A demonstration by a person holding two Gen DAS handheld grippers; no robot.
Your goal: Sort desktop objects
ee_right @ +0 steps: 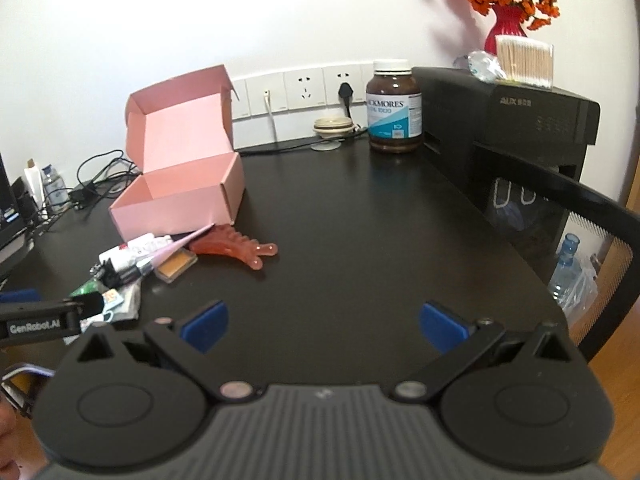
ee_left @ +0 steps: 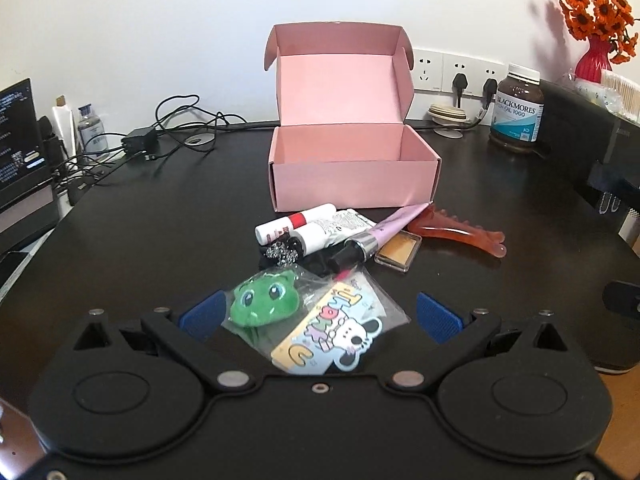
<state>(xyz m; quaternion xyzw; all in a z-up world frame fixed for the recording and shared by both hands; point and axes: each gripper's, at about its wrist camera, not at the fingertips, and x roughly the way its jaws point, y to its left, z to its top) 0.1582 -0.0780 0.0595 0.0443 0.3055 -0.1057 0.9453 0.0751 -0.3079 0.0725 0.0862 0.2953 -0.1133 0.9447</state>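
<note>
In the left wrist view, the clear packet (ee_left: 320, 316) with a green frog plush and stickers lies low in the frame's centre, between the wide-spread left tongs (ee_left: 320, 314), probably lined up for a grab. Behind it lies the clutter of tubes (ee_left: 296, 224), then the open pink box (ee_left: 352, 168), apparently the sorting target. The right tongs (ee_right: 324, 320), also wide, hover over bare worktop (ee_right: 360, 240). The orange comb (ee_right: 236, 246) lies beside the box.
</note>
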